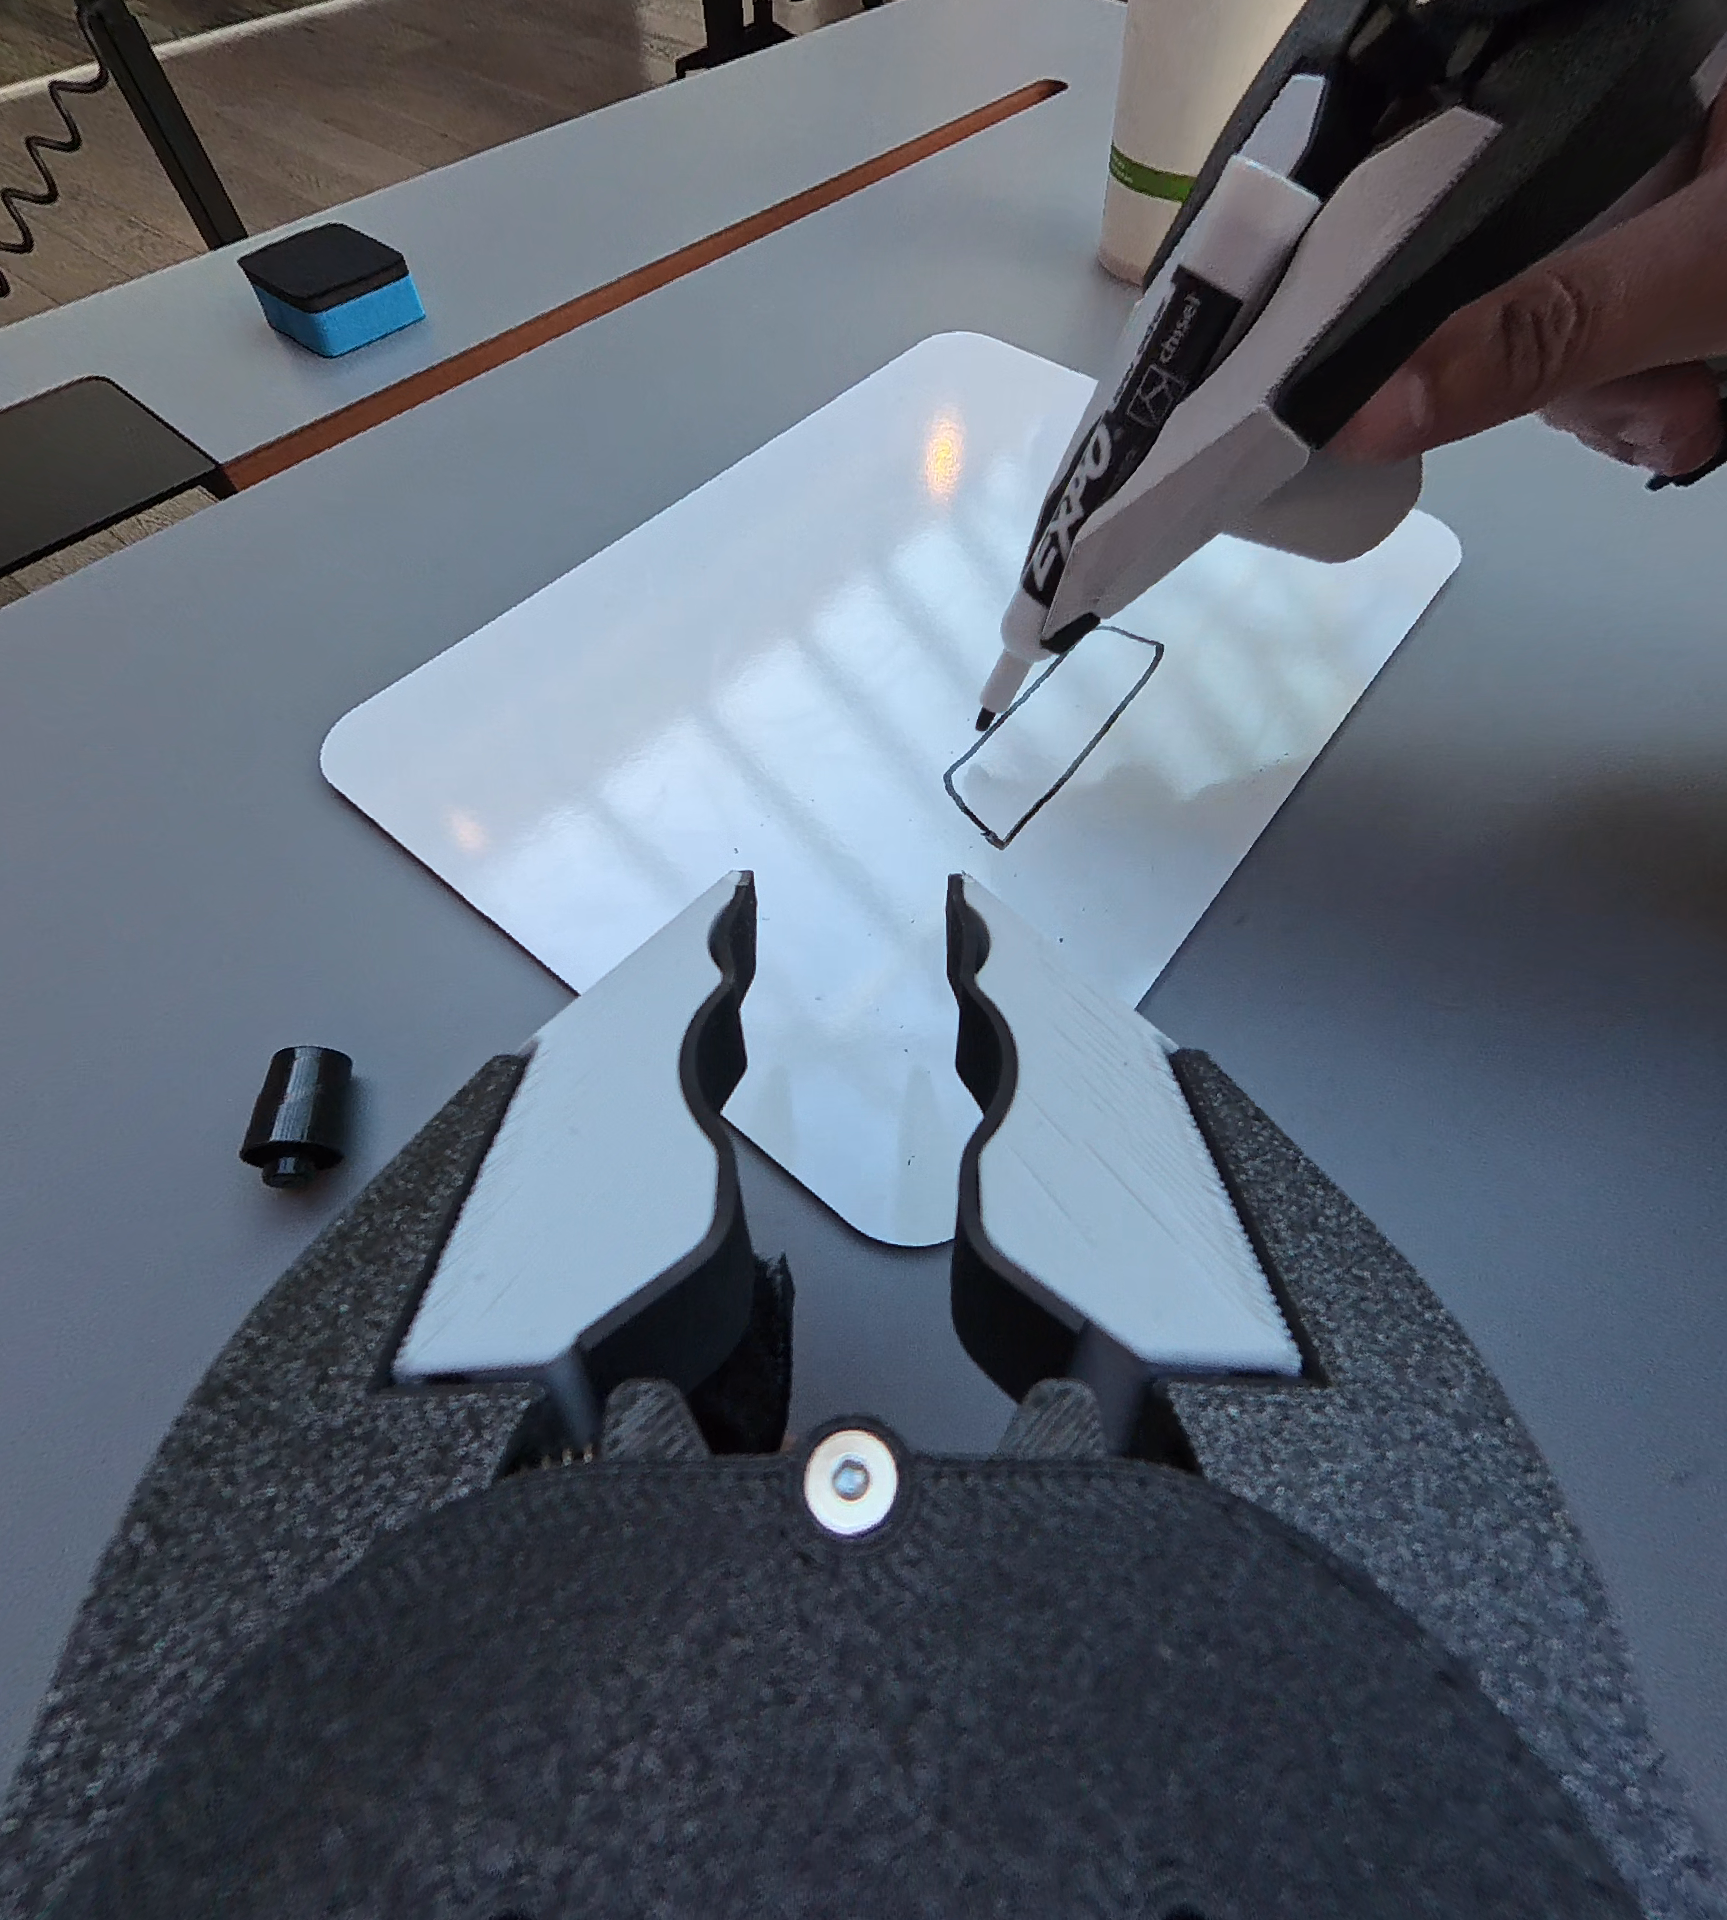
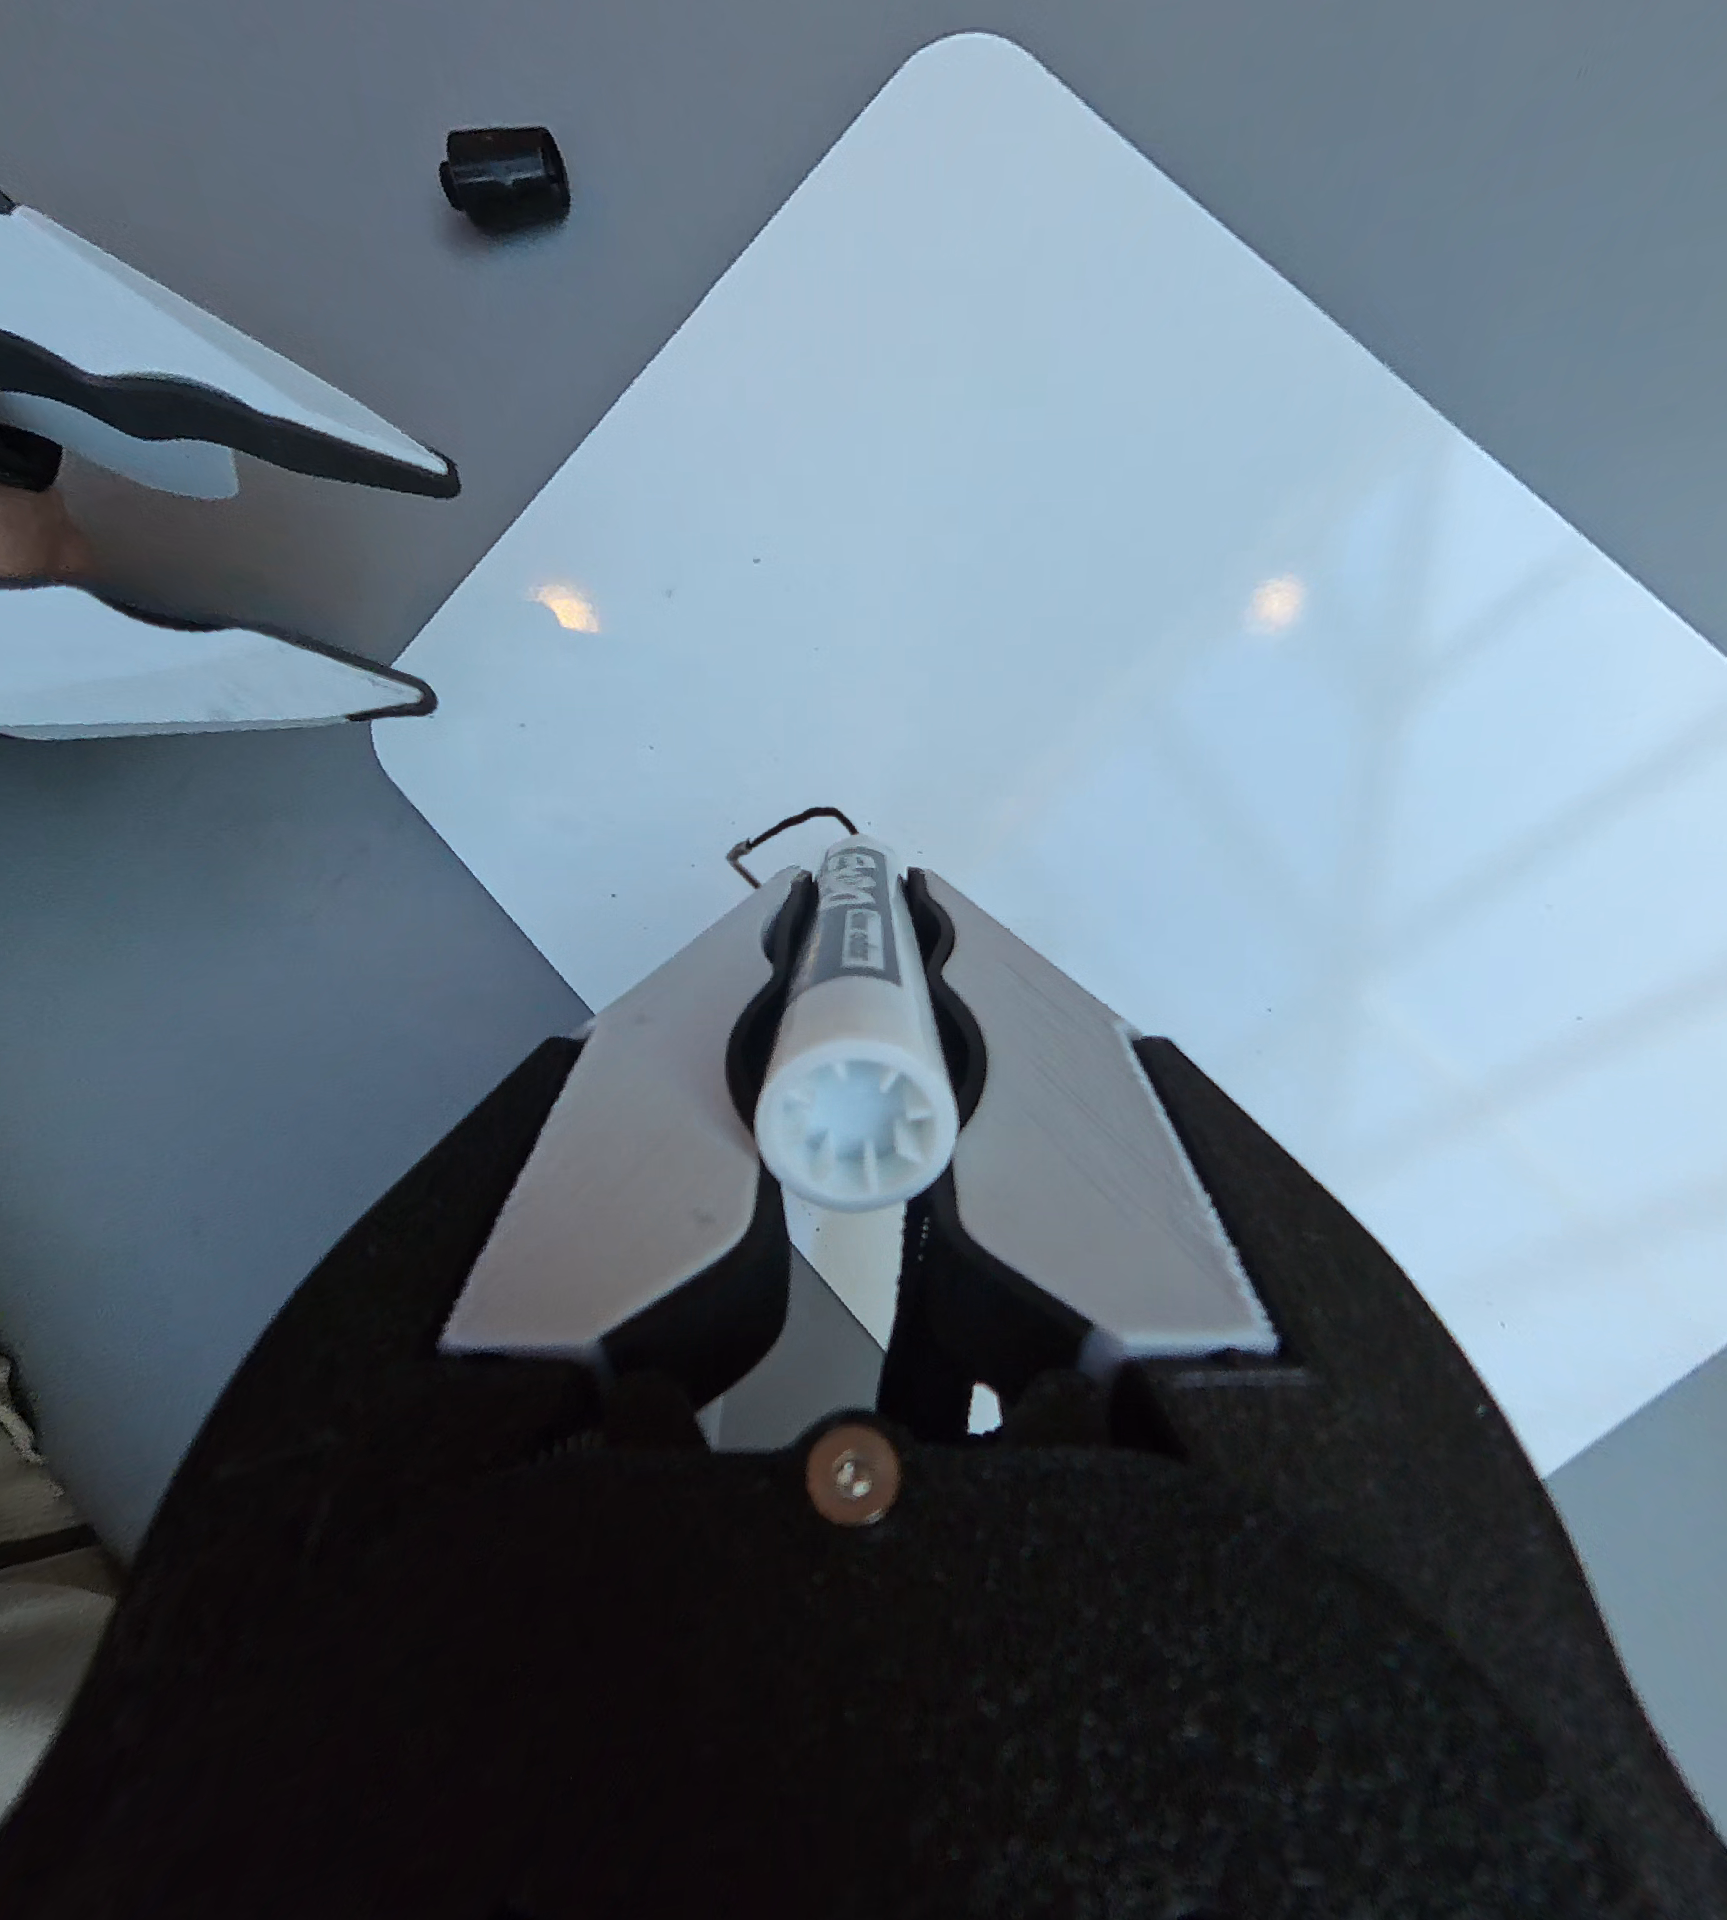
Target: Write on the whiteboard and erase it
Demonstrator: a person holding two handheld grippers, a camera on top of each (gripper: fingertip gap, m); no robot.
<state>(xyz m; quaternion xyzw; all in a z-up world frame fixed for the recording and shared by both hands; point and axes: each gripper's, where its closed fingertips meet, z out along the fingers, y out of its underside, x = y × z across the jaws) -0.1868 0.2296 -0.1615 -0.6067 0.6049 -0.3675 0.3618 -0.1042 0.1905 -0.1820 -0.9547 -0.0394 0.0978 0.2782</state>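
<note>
A small white dry-erase board (image 1: 734, 675) lies flat on the grey table; it also shows in the right wrist view (image 2: 1098, 520). A black rectangle outline (image 1: 1056, 738) is drawn on it. My right gripper (image 2: 854, 883) is shut on a white and black marker (image 2: 854, 997), uncapped, tip down; in the left wrist view the marker (image 1: 1098, 468) has its tip just above or on the rectangle's left side. My left gripper (image 1: 851, 883) is open and empty, hovering over the board's near corner; it also shows in the right wrist view (image 2: 438, 592). The black marker cap (image 1: 298, 1117) lies on the table to its left.
A blue and black eraser (image 1: 329, 291) sits at the back left, beyond a long slot (image 1: 630, 281) in the table. A white paper cup (image 1: 1165, 135) stands at the back right. A dark flat panel (image 1: 28, 478) lies at the far left. A person's hand (image 1: 1617, 312) holds the right gripper.
</note>
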